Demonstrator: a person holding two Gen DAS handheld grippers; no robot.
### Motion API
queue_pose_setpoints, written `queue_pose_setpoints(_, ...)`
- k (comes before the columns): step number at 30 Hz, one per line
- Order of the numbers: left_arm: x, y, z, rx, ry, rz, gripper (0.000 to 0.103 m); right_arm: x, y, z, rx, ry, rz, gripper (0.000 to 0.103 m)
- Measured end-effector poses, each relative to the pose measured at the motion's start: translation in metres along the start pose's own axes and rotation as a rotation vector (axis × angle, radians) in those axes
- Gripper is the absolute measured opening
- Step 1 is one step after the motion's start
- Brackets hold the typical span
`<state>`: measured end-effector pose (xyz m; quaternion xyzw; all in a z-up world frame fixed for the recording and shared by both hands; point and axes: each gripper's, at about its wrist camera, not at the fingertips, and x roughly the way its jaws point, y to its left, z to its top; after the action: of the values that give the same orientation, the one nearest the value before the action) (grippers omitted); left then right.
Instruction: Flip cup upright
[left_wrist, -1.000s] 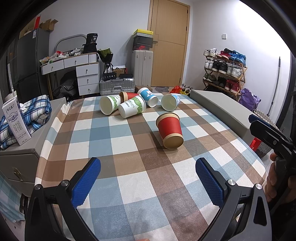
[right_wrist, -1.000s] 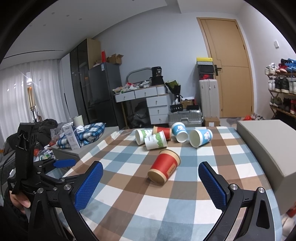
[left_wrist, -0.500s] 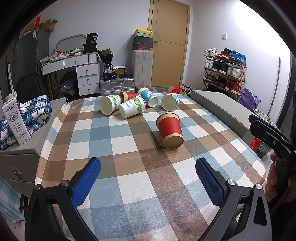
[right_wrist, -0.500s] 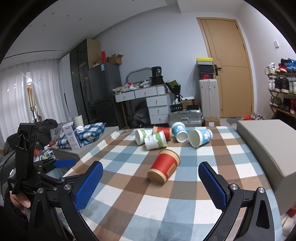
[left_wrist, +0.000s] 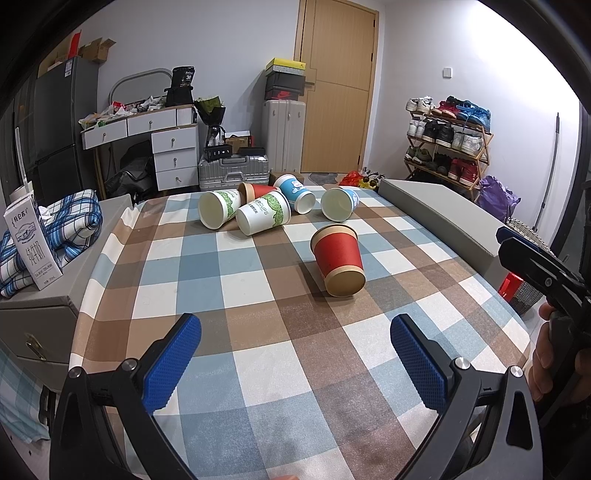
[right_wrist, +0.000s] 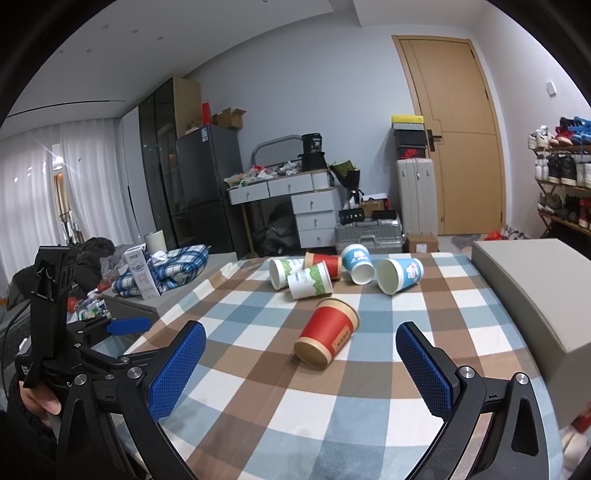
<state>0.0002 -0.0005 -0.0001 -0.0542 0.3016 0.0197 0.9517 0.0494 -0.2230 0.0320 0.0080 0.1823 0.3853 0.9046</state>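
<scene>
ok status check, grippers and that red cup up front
Left gripper open, right gripper open, both empty. Red cup on its side, untouched, apart from the five-cup cluster. Nothing in the way.

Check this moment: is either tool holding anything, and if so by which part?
Nothing is held. The left tool and right tool are both open above the checkered tablecloth, short of the red cup lying on its side.

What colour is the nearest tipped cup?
Red with tan bands at both ends; clearest in the right wrist view.
</scene>
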Motion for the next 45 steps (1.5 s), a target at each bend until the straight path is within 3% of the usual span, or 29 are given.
queue_pose_setpoints(11, 0.005, -0.005, 0.0, -0.006, 0.02, -0.003, 0.1, 0.0, -0.001, 0.001, 0.007, 0.0, 0.003, 0.103)
queue_pose_setpoints(20, 0.02, -0.003, -0.002, -0.011, 0.058, -0.017, 0.1, 0.015, -0.02, -0.004, 0.04, 0.063, -0.048, 0.103)
queue_pose_setpoints(35, 0.1, -0.016, 0.024, -0.066, 0.189, -0.068, 0.1, 0.043, -0.065, -0.009, 0.145, 0.132, -0.088, 0.103)
queue_pose_setpoints(45, 0.135, -0.036, 0.032, -0.049, 0.258, -0.088, 0.1, 0.045, -0.096, -0.015, 0.218, 0.171, -0.127, 0.103)
